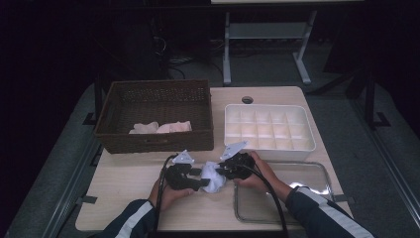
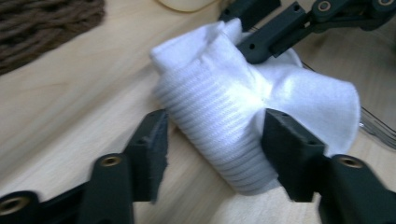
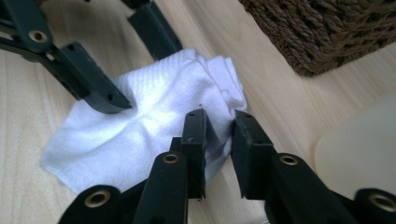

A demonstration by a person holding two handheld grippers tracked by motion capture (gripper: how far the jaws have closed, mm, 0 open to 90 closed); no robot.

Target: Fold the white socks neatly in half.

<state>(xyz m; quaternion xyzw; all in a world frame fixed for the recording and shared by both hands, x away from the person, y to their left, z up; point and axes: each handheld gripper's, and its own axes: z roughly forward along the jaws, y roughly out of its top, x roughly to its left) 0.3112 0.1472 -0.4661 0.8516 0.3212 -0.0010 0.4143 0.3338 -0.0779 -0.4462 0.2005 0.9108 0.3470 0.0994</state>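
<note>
Small white ribbed-knit sock [image 2: 224,126], bunched and folded — lies on the pale wooden counter [image 1: 124,198] between both grippers. Left gripper [image 2: 212,140] fingers straddle it, released; right gripper [image 3: 219,140] fingers pinch its folded edge. Dark woven wicker basket [image 1: 153,141] holds pale cloths [image 1: 161,127]; white plastic compartment tray [image 1: 270,144] — cells bare.

The high view is dim, and the room beyond the table [image 1: 148,208] falls to black from nine through three o'clock. Glare glints off the metal tray [image 1: 324,184] at four o'clock. Both gripper views are brighter, with soft blur and overexposure on the white sock [image 2: 224,121].
</note>
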